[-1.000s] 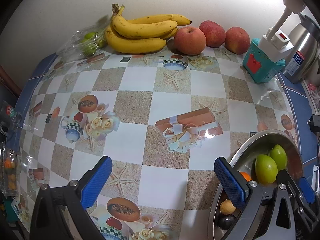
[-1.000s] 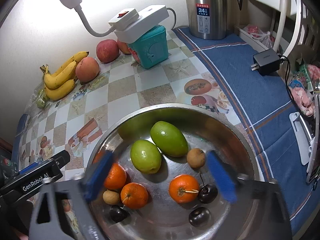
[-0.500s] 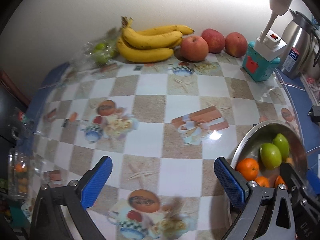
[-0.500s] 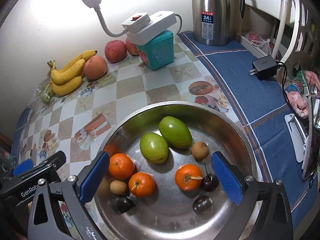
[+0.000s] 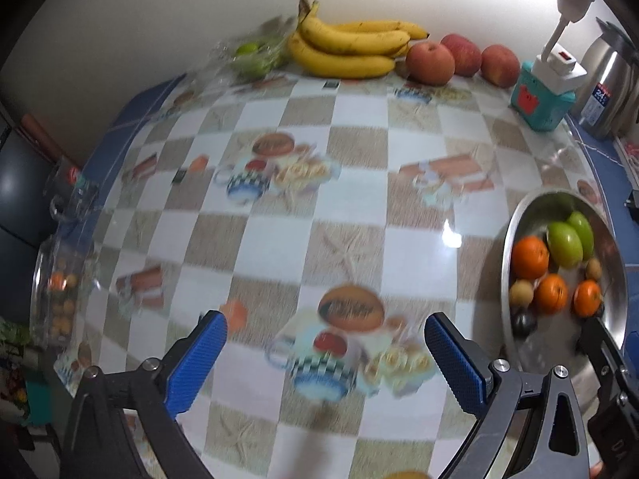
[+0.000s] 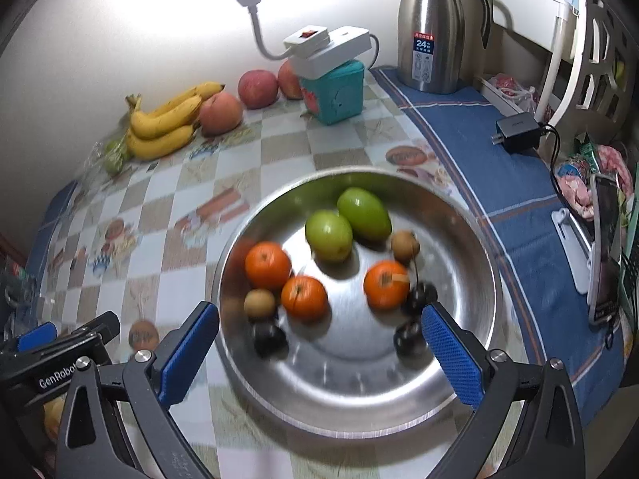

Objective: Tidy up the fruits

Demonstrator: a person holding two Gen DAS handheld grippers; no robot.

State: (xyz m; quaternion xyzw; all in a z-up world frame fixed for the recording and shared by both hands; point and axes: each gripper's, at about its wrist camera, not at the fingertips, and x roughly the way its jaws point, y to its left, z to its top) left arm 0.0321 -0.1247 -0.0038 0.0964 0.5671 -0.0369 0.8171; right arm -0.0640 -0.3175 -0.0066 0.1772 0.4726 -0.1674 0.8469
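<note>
L gripper [image 5: 325, 353] w/ blue pads: jaws wide apart, empty, over the checkered tablecloth [image 5: 351, 151]. R gripper [image 6: 319, 345]: same, jaws apart, nothing held, above the round steel bowl [image 6: 471, 359] w/ three oranges [image 6: 304, 297], two green mangoes [image 6: 328, 235], small brown and dark fruits. Yellow banana bunch [image 5: 347, 50] & three red apples [image 5: 430, 63] lie by far wall.

Round steel bowl [image 6: 279, 395] on checked tablecloth [image 6: 167, 215], w/ two green mangoes [image 6: 347, 219] at back, three oranges [image 6: 304, 297] mid, dark cherries [image 6: 269, 337] at front; yellow banana bunch [image 6: 165, 121] & red apples [image 6: 257, 88] by far wall; teal box [image 6: 339, 94] right of apples; steel flask [image 6: 431, 32] further right.
</note>
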